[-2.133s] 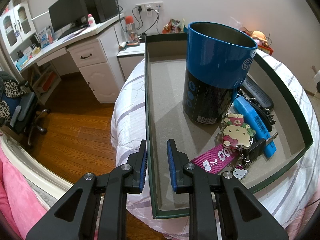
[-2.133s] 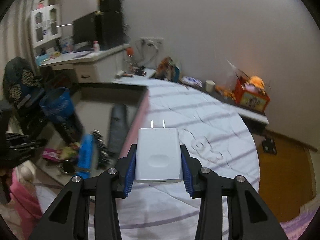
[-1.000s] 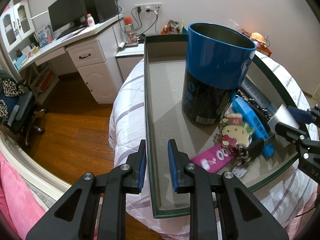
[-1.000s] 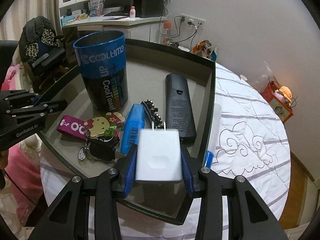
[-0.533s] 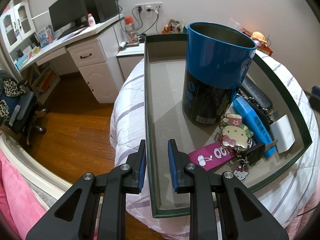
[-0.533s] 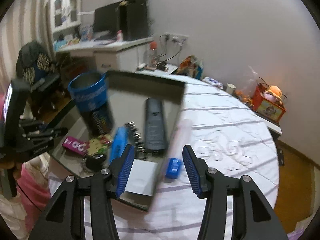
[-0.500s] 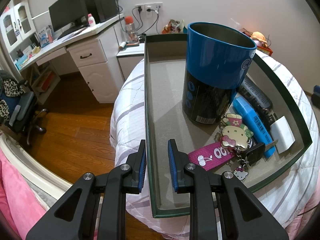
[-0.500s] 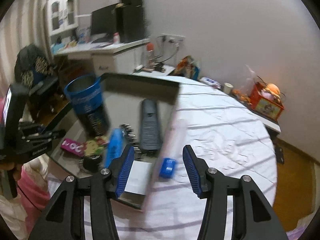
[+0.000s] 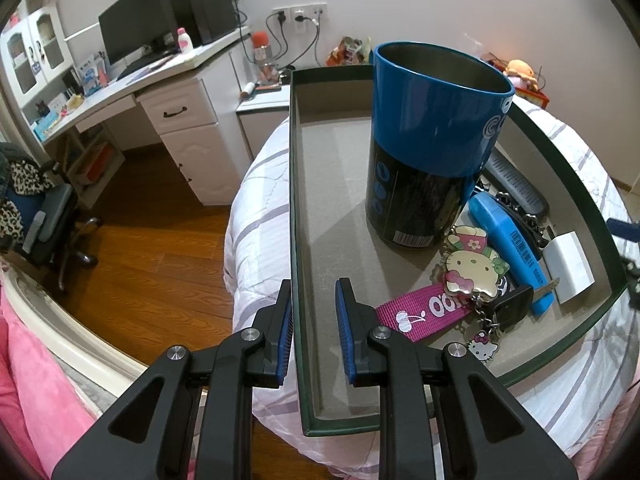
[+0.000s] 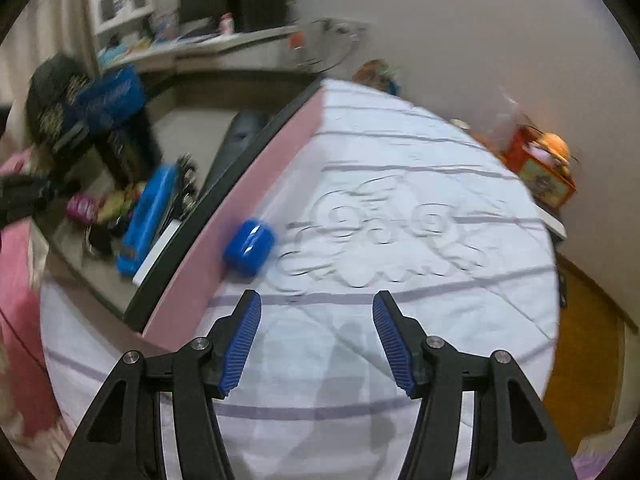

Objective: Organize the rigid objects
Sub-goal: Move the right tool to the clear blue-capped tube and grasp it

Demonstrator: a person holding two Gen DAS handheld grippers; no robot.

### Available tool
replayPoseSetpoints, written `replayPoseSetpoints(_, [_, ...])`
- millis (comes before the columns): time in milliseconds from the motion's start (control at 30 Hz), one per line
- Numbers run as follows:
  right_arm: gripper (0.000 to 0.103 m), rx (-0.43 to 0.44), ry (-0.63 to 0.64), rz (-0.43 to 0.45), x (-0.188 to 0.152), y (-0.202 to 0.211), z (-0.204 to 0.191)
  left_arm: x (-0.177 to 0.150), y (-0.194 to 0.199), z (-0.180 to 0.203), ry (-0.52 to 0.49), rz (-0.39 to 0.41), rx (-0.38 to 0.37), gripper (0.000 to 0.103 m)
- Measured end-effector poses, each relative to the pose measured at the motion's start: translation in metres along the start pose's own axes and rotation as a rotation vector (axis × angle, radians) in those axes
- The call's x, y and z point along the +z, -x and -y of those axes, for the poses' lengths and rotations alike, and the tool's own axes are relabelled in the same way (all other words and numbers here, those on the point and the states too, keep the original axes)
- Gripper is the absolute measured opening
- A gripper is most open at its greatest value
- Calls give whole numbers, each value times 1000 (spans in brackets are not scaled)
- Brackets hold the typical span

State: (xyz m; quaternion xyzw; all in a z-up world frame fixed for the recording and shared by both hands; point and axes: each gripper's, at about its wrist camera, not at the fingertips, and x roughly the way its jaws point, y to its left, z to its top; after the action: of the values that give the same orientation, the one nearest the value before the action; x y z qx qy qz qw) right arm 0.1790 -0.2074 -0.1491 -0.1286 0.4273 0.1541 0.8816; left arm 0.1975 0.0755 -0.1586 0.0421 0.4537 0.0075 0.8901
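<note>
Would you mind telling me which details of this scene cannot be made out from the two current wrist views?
- Small blue object on the bed, right wrist view: motion blur hides what it is.
- Black remote, left wrist view: the blue can covers its far end.
- Right gripper, left wrist view: cut off by the frame edge.
- Tray contents, right wrist view: smeared by blur.

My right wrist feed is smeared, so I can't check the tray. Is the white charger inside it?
Observer: Yes. The charger lies flat on the floor of the tray, in a corner.
Operator: Anything on top of it?
Observer: Nothing. The blue box lies beside it.
Operator: Is the tray held?
Observer: The left gripper straddles the tray's side wall. I can't tell whether it pinches.
</note>
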Motion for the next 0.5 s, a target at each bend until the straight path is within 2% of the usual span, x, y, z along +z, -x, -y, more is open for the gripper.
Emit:
replayPoseSetpoints(233, [60, 95, 139, -13, 10, -22, -14, -2, 0, 0, -12, -6, 20, 19])
replayPoseSetpoints(300, [60, 126, 128, 0, 11, -23, -7, -2, -1, 3, -16, -7, 26, 19])
replayPoseSetpoints(500, [61, 100, 64, 30, 17, -36, 20, -1, -2, 6, -23, -12, 41, 19])
